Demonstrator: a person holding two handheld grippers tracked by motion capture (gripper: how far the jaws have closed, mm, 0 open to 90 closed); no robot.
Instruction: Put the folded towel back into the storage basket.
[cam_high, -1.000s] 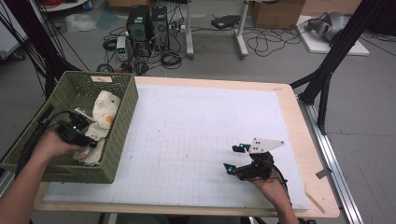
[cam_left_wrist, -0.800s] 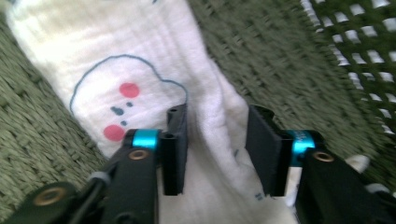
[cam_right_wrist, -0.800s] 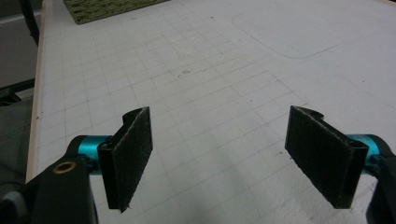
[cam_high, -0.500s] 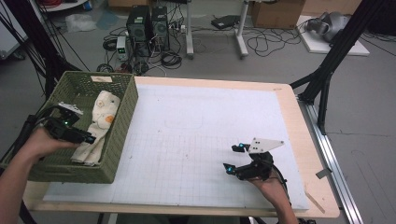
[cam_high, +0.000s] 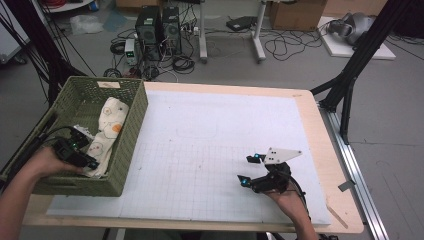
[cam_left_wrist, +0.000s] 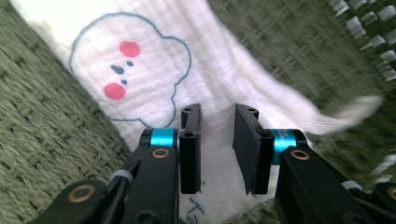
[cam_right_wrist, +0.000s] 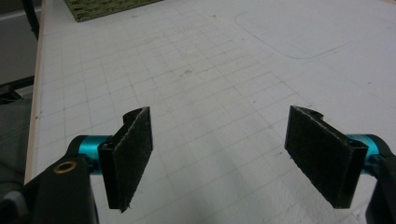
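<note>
Floor (cam_high: 300, 55) behind strewn with cables, 2 PC towers (cam_high: 160, 25). Table (cam_high: 320, 130) under white grid mat (cam_high: 210, 150). Basket (cam_high: 127, 150) at left edge. Cloth (cam_left_wrist: 154, 70) inside, far end blurred. Left gripper (cam_left_wrist: 217, 140) over cloth, jaws narrow, just been closing, pads not pressing. Right gripper (cam_right_wrist: 224, 154) wide, over mat.
</note>
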